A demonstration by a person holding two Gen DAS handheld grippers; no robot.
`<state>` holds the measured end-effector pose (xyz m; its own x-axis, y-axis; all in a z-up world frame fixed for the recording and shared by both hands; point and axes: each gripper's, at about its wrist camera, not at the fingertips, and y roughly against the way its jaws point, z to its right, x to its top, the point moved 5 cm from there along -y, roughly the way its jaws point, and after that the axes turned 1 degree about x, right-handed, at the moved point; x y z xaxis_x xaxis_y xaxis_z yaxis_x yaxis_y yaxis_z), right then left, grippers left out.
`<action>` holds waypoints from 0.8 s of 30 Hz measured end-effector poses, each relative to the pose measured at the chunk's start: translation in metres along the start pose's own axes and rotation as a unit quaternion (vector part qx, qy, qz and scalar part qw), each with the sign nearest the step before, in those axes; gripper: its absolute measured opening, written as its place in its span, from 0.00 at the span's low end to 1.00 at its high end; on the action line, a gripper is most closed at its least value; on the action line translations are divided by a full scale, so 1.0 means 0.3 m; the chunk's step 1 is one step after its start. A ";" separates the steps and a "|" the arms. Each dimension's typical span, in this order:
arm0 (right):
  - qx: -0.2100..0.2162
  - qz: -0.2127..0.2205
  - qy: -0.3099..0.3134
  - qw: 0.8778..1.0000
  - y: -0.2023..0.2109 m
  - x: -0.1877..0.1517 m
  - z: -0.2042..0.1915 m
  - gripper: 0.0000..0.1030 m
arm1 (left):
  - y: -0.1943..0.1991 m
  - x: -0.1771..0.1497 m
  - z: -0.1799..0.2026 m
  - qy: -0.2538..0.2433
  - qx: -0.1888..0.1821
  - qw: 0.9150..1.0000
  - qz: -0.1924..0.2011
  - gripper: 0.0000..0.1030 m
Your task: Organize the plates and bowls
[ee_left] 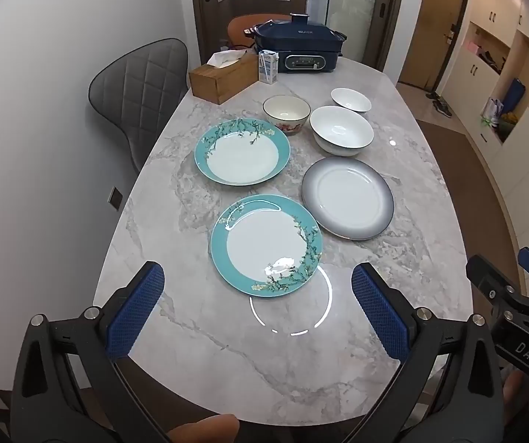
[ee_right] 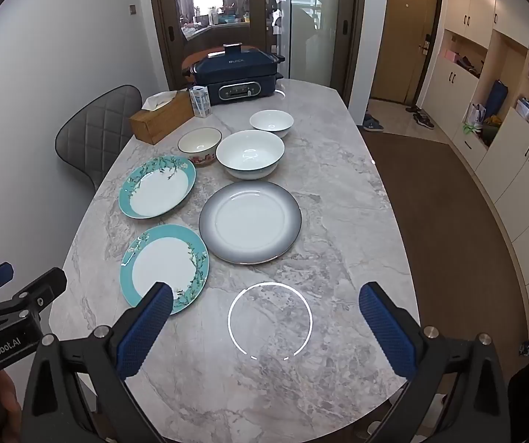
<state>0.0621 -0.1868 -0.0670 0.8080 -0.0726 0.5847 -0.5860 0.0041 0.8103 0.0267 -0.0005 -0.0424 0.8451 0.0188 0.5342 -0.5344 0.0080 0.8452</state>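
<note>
Marble table [ee_left: 198, 361] is stretching away under me with nothing stacked yet. Nearest is lying a teal plate [ee_left: 266, 245], flat, just ahead of my left gripper [ee_left: 257, 308] and a little right of its centre line; from my right gripper [ee_right: 264, 326] it is sitting off to the left, beside the left finger. Both are hanging wide open, gripping nothing. Beyond are lying a second teal plate [ee_left: 242, 151] and a grey plate [ee_left: 347, 197], then three bowls [ee_left: 340, 131]. I am judging the left as nearer.
</note>
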 end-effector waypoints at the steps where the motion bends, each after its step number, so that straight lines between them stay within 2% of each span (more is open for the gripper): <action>1: 0.001 0.000 -0.001 1.000 0.000 0.000 0.000 1.00 | 0.000 0.000 -0.001 -0.003 0.005 1.000 0.000 1.00; 24: 0.000 -0.002 0.000 1.000 -0.002 0.000 0.003 1.00 | -0.001 -0.001 0.001 -0.006 0.009 1.000 -0.002 1.00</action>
<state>0.0623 -0.1877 -0.0675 0.8100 -0.0723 0.5819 -0.5832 0.0047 0.8123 0.0265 -0.0008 -0.0428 0.8470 0.0065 0.5316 -0.5315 -0.0096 0.8470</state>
